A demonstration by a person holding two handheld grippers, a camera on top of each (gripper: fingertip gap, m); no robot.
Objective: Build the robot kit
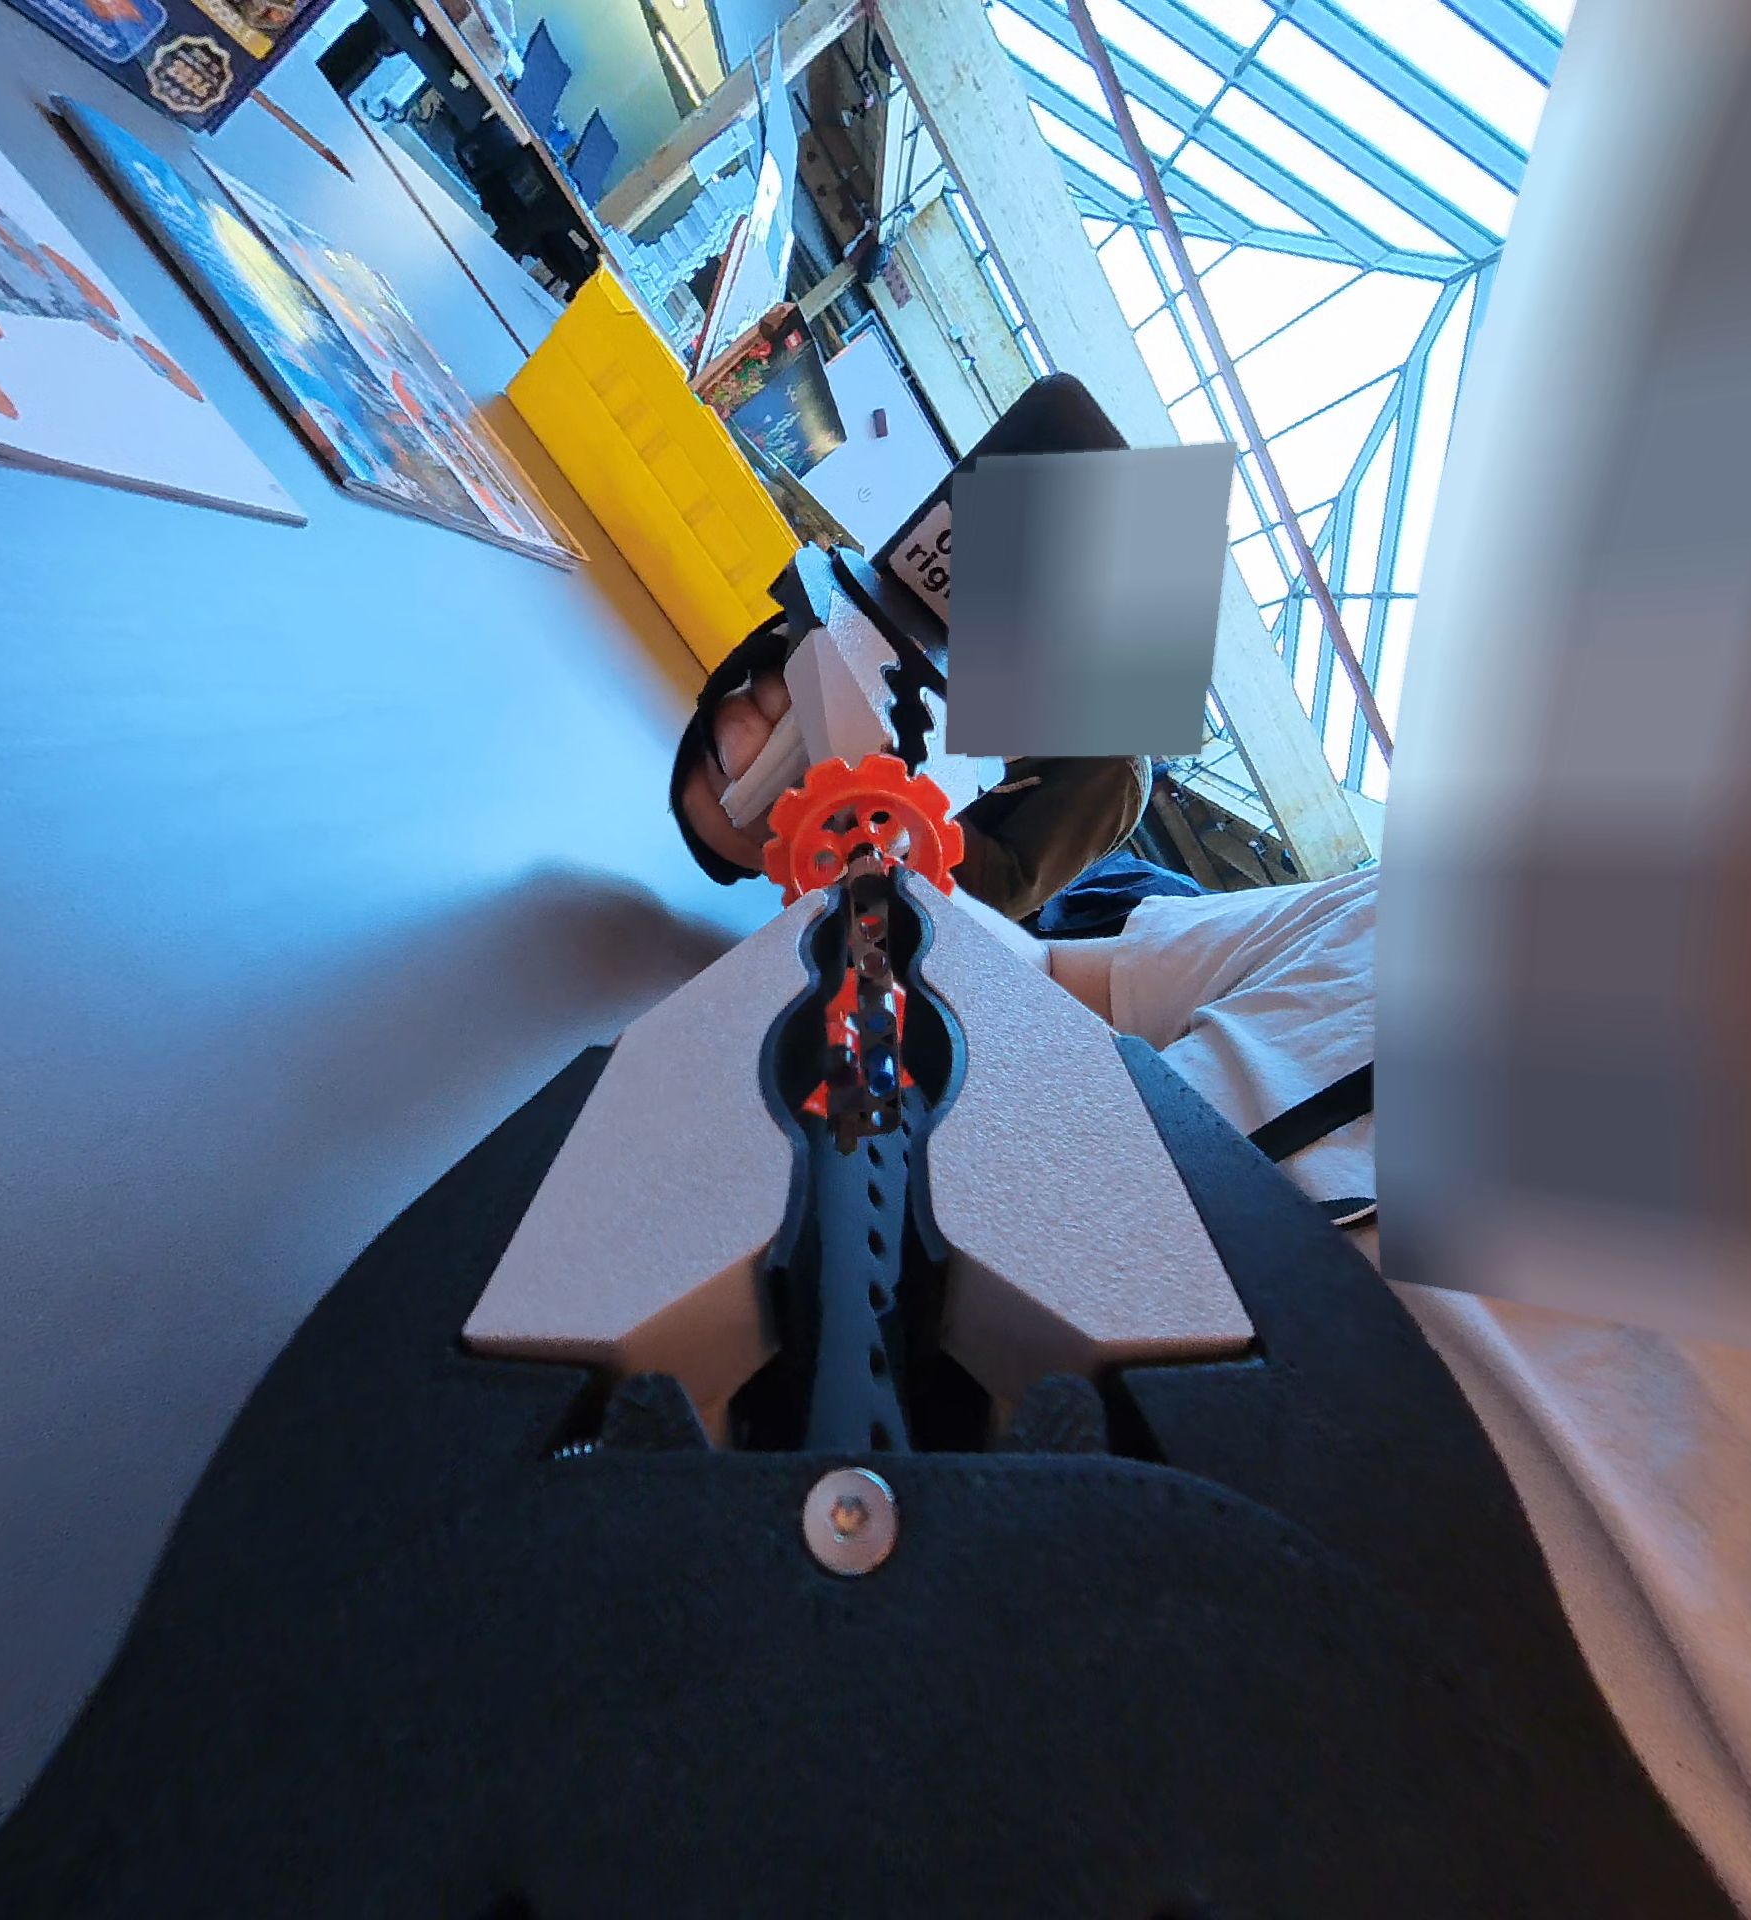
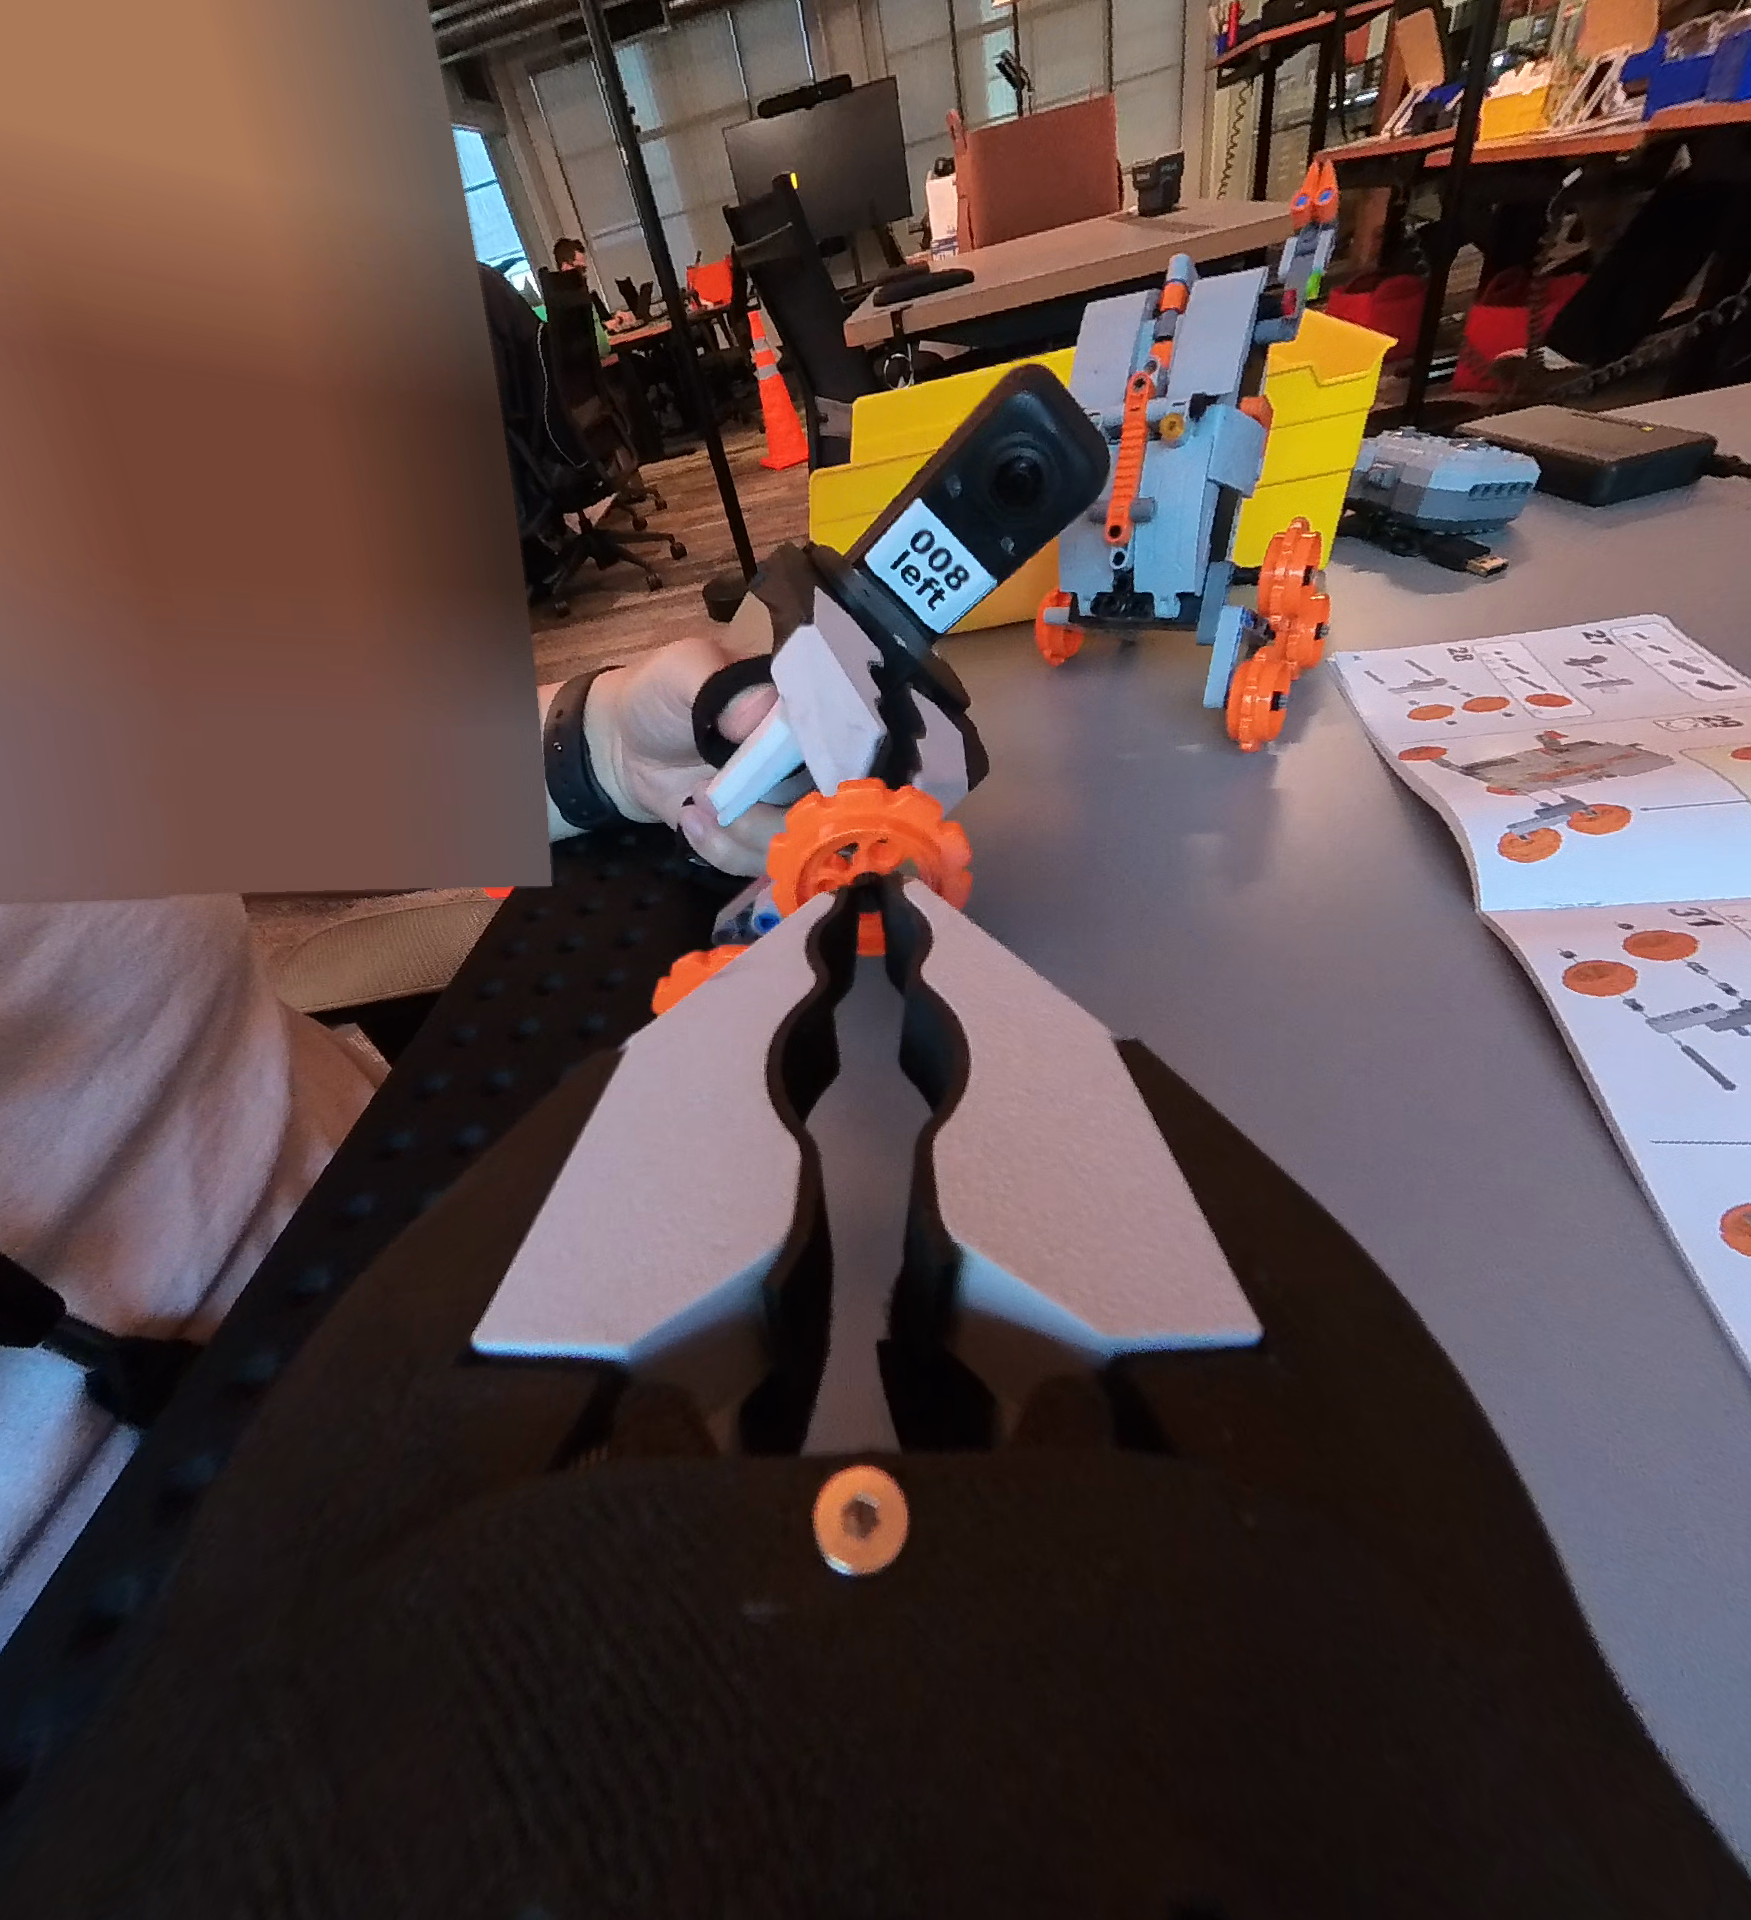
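My left gripper is shut on a small brick assembly, a dark beam with blue pins and orange parts held lengthwise between the fingers. An orange toothed wheel sits at the assembly's far end, just past the fingertips. My right gripper faces it from the other side, with its tips pinched at the hub of the same orange wheel. A second orange wheel hangs lower left. Each gripper, held in a hand, shows in the other's view: the right gripper and the left gripper.
On the grey table stand a grey-and-orange brick vehicle, a yellow bin, a grey brick hub and a black box. An open instruction booklet lies to the right. A black perforated board lies along the near edge. The tips of both grippers are at nearly the same place.
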